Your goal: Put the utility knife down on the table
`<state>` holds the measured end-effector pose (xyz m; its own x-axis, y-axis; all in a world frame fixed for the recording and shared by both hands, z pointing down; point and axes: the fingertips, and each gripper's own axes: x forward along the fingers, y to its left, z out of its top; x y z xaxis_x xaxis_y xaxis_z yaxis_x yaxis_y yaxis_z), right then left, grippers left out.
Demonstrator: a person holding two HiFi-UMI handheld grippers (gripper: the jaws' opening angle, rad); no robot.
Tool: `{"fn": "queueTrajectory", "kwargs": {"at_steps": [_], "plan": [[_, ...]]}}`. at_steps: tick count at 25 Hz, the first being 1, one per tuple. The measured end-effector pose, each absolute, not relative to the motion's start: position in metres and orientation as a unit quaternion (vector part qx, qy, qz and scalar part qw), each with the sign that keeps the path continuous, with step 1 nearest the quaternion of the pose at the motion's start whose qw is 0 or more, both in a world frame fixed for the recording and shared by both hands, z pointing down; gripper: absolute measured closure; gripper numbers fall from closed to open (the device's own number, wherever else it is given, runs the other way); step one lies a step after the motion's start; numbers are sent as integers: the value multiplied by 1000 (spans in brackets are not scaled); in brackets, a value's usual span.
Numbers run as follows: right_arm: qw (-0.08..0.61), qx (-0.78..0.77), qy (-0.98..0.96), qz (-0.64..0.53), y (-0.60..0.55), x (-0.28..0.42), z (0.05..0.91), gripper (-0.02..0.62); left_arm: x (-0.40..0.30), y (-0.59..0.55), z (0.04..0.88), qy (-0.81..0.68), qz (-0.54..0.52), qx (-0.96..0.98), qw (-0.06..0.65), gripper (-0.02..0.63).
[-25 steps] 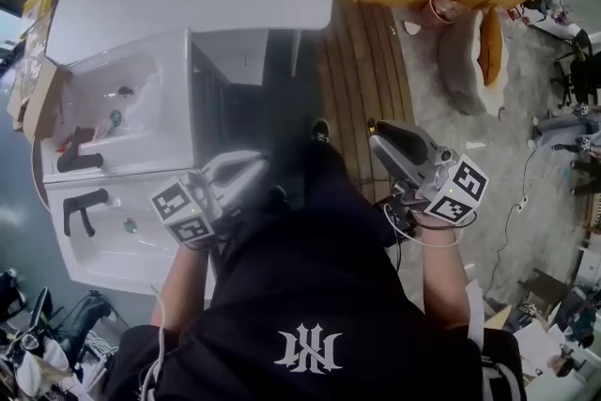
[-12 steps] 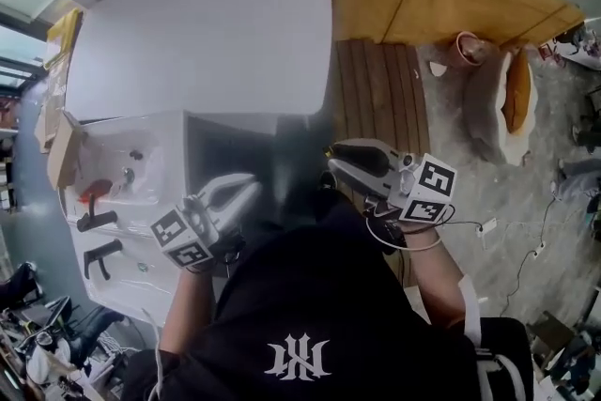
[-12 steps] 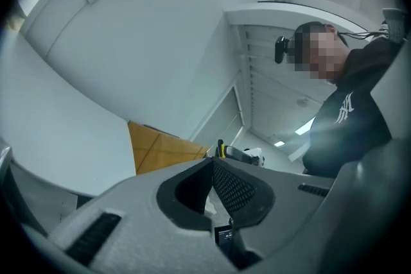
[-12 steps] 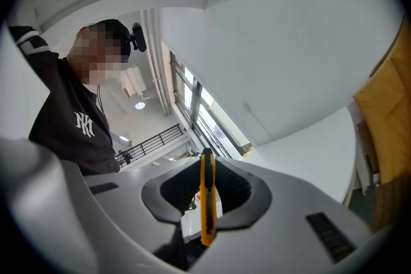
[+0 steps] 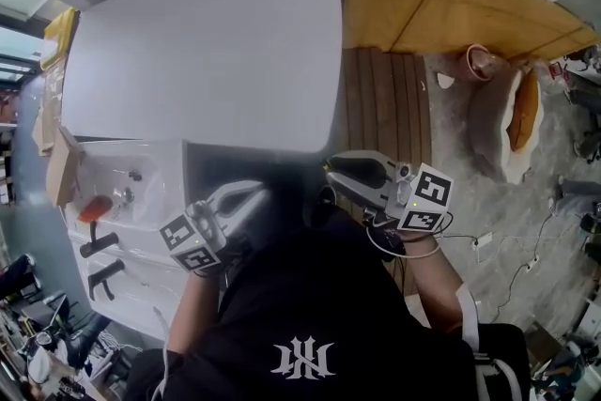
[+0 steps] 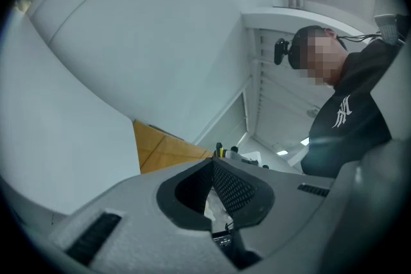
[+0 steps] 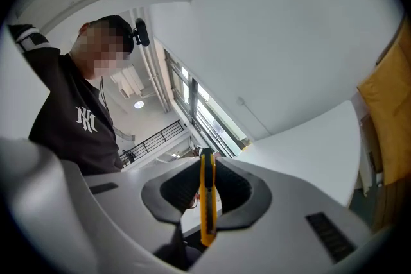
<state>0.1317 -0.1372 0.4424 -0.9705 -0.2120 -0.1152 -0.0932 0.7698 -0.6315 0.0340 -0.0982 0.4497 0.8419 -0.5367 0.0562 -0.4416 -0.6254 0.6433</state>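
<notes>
A yellow utility knife (image 7: pixel 207 202) stands edge-on between the jaws of my right gripper (image 7: pixel 207 160), which is shut on it. In the head view the right gripper (image 5: pixel 344 170) hovers just off the near right corner of the white table (image 5: pixel 207 52), and the knife itself is hidden there. My left gripper (image 5: pixel 250 193) hangs below the table's near edge, over a dark gap. In the left gripper view its jaws meet at the tip of the left gripper (image 6: pixel 214 163) with nothing between them.
White sink units (image 5: pixel 131 166) with black taps (image 5: pixel 98 246) and a red object (image 5: pixel 94 208) stand at the left. Wooden decking (image 5: pixel 385 99) and a yellow board (image 5: pixel 441 0) lie right of the table. The person's dark shirt fills the bottom of the view.
The head view has swung up so the table fills more of it. The right gripper has moved left toward the table's corner, still holding the knife. The left gripper stays shut.
</notes>
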Motion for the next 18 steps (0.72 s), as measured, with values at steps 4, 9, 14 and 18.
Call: {"fn": "queueTrajectory", "kwargs": {"at_steps": [4,9,14,18], "plan": [[73,-105,937,-324,-179,94,441,537,4,-153,447,-259,-84,909,315,600],[26,-135,947,-290,-225,29,427,537,-54,-206,453,-230,-103,913,321,601],[-33,-218,944,-245,-289,27,428,537,-76,-264,463,-178,-100,920,335,600],[-23,-278,928,-247,-342,43,426,537,-87,-309,479,-169,-99,912,360,600]]}}
